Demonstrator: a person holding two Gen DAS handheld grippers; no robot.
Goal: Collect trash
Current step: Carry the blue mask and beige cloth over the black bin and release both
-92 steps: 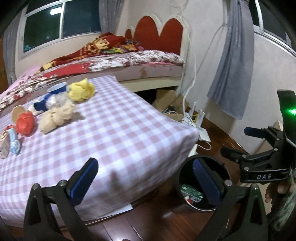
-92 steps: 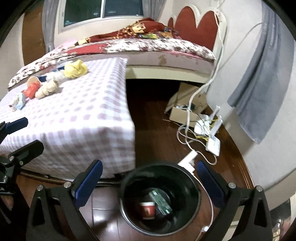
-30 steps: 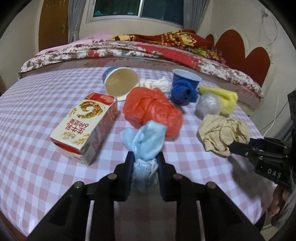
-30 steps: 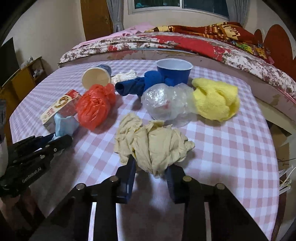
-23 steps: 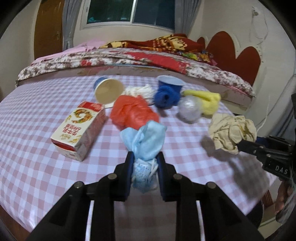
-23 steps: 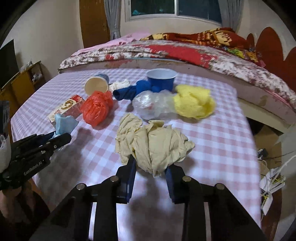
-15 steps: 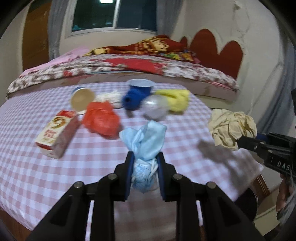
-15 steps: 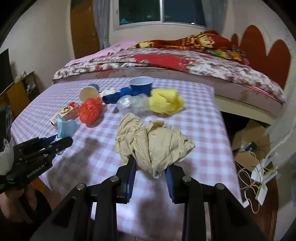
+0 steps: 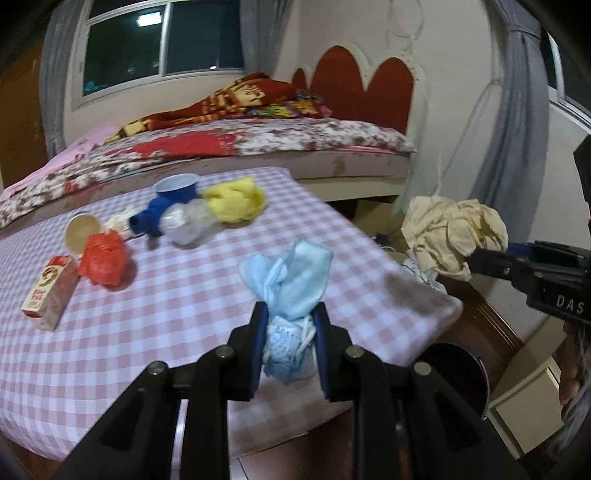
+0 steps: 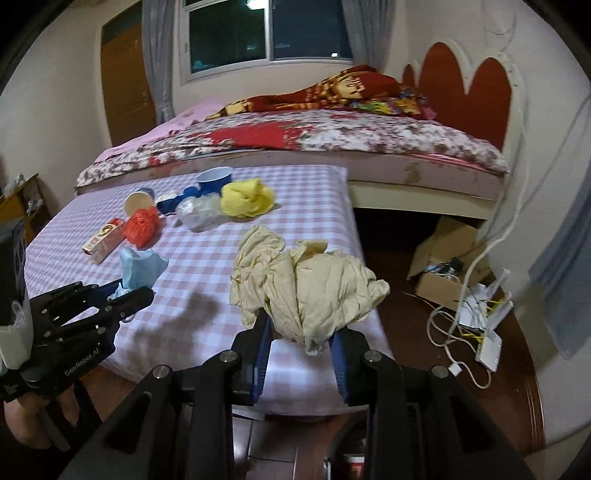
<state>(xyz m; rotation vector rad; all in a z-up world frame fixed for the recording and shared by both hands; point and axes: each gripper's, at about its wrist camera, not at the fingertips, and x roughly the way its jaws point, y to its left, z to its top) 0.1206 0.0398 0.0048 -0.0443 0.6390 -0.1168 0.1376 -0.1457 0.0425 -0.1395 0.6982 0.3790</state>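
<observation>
Legibly, "DAS" on right tongs [image 9: 476, 260], "GenRobot.AI" on left tongs [image 10: 127, 291]

I see a bedroom with cream walls [image 10: 55, 122]. A dark window [image 10: 266, 31] sits at the top centre of my right view, grey curtains [image 10: 155, 62] hanging beside it, and a brown door [image 10: 125, 77] stands at upper left. A bed [image 10: 332, 147] with a floral cover and a red scalloped headboard [image 10: 469, 92] fills the middle. In front stands a table under a pink checked cloth [image 9: 184, 295]. At lower right, dark wooden floor [image 10: 417, 310] carries a cardboard box [image 10: 443, 258] and white cables [image 10: 450, 332].
</observation>
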